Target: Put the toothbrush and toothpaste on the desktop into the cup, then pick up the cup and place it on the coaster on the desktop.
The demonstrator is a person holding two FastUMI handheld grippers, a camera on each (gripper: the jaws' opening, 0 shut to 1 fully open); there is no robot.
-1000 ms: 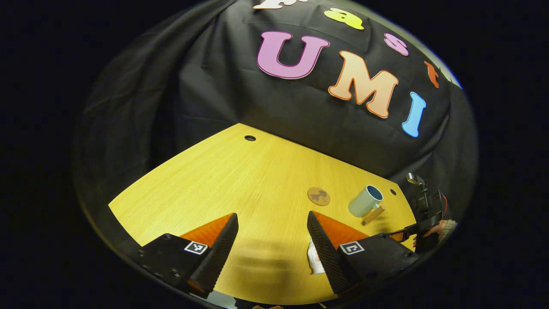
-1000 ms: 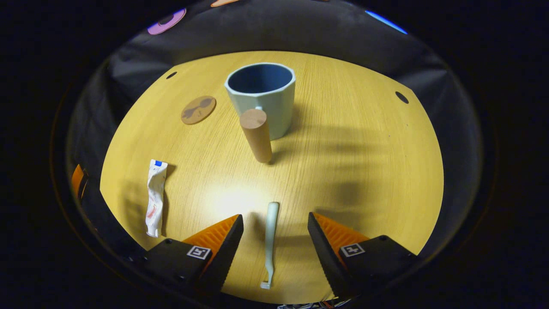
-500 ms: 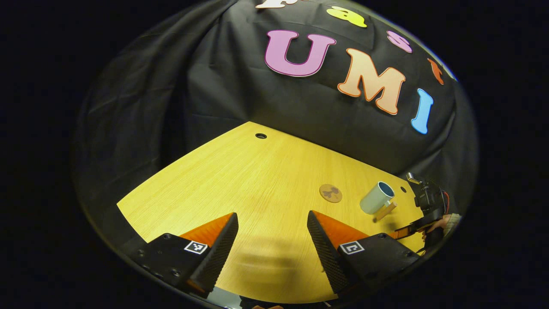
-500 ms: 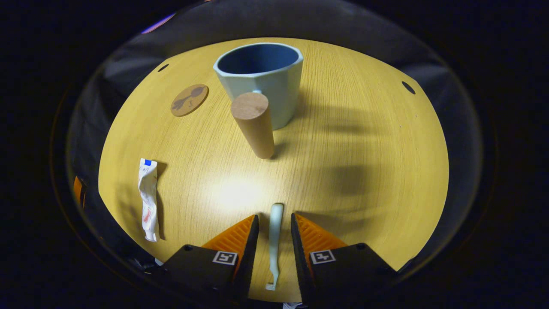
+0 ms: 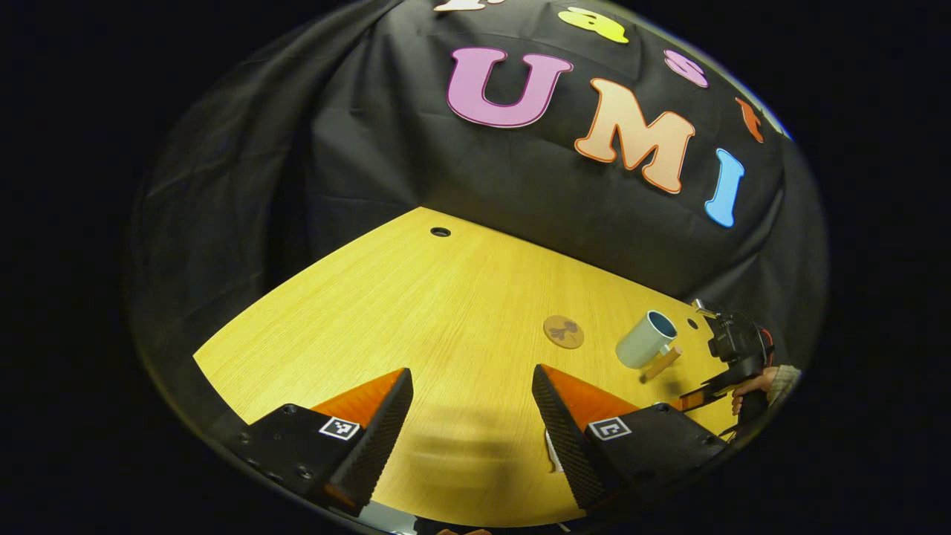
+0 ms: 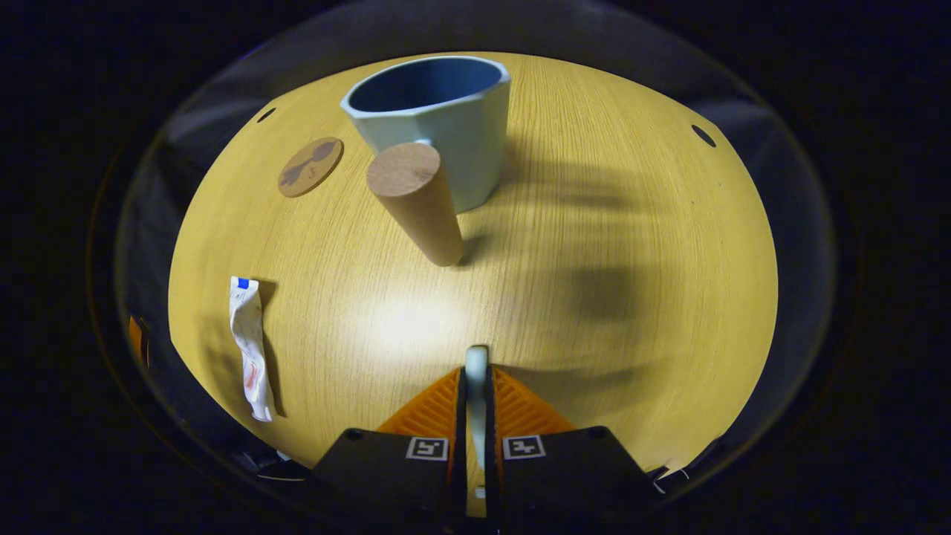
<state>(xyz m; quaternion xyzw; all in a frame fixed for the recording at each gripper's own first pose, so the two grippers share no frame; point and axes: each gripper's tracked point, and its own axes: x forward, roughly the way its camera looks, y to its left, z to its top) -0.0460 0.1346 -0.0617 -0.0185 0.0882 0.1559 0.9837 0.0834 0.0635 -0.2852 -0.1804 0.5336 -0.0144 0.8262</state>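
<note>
Now our right gripper (image 6: 475,383) clamps the toothbrush (image 6: 475,364) near the desk's (image 6: 631,223) edge, while our left gripper (image 5: 472,386) gapes wide.

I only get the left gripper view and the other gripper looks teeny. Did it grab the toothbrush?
Observer: Yes. In the right gripper view the right gripper is shut on the toothbrush, with the pale handle end poking out ahead of the fingers.
Operator: Where's the toothpaste? I just see a white bit by my finger.
Observer: The toothpaste lies flat on the desktop, a crumpled white tube with a blue end, off to the left in that view.
Operator: Is anything inside the cup?
Observer: No. The cup stands upright and what shows of its dark blue inside is empty; its wooden handle points toward the right gripper.
</note>
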